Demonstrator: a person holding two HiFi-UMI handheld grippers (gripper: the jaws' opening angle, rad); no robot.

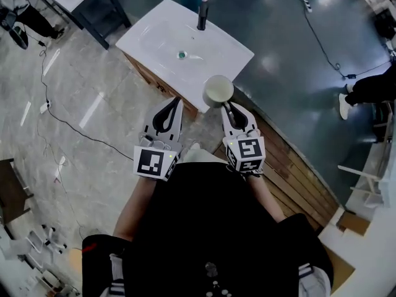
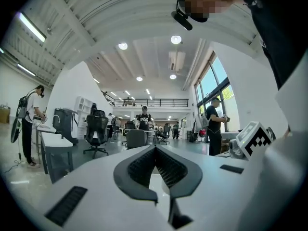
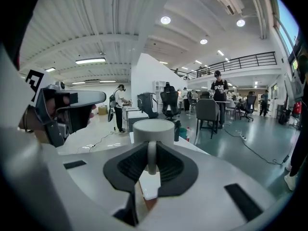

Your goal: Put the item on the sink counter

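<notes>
Nearest the lens is the person's black top [image 1: 204, 228]. Left of centre, the left gripper [image 1: 176, 104] is pressed together on nothing. To its right, the right gripper [image 1: 226, 106] pinches the handle of a pale mug [image 1: 218, 90], apparently aloft by the near corner of the sink table [image 1: 154, 30] (not yet set down). Placing it is what is left. Only the faucet [image 1: 202, 11] stands there, at the far edge.
</notes>
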